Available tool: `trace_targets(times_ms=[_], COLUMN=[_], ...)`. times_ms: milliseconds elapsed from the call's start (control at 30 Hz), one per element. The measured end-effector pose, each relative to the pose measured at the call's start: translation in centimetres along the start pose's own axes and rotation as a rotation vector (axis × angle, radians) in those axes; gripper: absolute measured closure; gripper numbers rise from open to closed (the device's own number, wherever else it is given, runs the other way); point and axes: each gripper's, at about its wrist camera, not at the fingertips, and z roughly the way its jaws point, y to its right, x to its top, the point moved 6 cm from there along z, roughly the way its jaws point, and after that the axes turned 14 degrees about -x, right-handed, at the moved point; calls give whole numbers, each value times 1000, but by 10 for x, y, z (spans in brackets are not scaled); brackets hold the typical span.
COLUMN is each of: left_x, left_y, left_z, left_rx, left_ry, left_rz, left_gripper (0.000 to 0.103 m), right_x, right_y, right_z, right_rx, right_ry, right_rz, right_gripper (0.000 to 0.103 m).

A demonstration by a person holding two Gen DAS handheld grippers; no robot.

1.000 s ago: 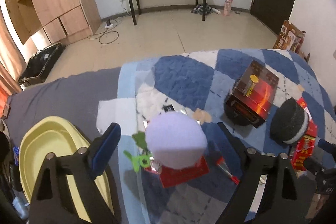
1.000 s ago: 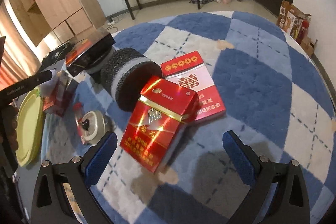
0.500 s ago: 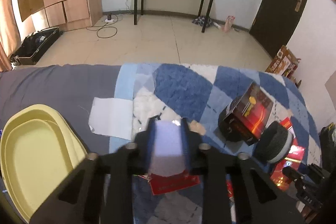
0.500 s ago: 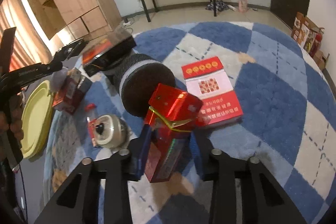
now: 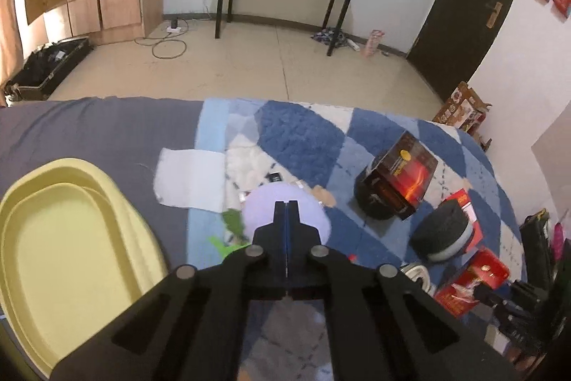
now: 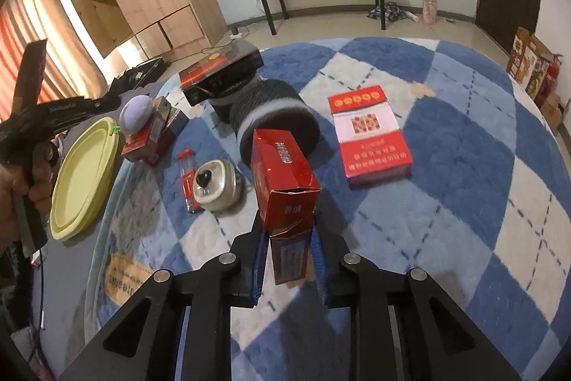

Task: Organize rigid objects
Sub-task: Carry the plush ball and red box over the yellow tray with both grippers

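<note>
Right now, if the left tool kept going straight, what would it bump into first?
Probably the purple round thing: the left tool, shut and empty, points right at it from above. How far apart they are, I can't tell.

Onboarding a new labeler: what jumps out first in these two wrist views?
The red cigarette box held up off the rug, clamped in the right gripper, fills the middle of the right view. In the left view the left gripper is shut with nothing between its fingers, the lilac round sponge lying just beyond its tips. The pale yellow tray sits at the left edge.
</note>
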Motion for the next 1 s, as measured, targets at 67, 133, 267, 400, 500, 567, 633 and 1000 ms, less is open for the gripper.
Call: trace_targets(times_ms=[67, 133, 267, 400, 500, 567, 633, 1000], left_x=[-2, -3, -2, 1, 4, 6, 8, -7], left_y=[-3, -3, 6, 7, 8, 9, 5, 0], left_z=[-2, -2, 2, 17, 25, 25, 19, 39], left_rx=[-12, -25, -19, 80, 99, 113, 150, 93], left_ry=[1, -4, -9, -24, -35, -22, 50, 11], left_rz=[-11, -26, 18, 30, 36, 36, 18, 2], left_gripper=[102, 102, 102, 97, 82, 22, 6, 52], right_x=[-1, -1, -3, -7, -8, -8, -9, -4], right_y=[2, 1, 1, 3, 5, 5, 4, 5], right_z=[-1, -2, -5, -4, -2, -3, -2, 22], right_rx=[1, -1, -1, 6, 10, 12, 15, 104], right_ry=[-3, -1, -1, -4, -6, -1, 5, 9], right_rz=[10, 6, -2, 7, 13, 12, 7, 57], right_gripper=[81, 81, 81, 81, 81, 81, 81, 81])
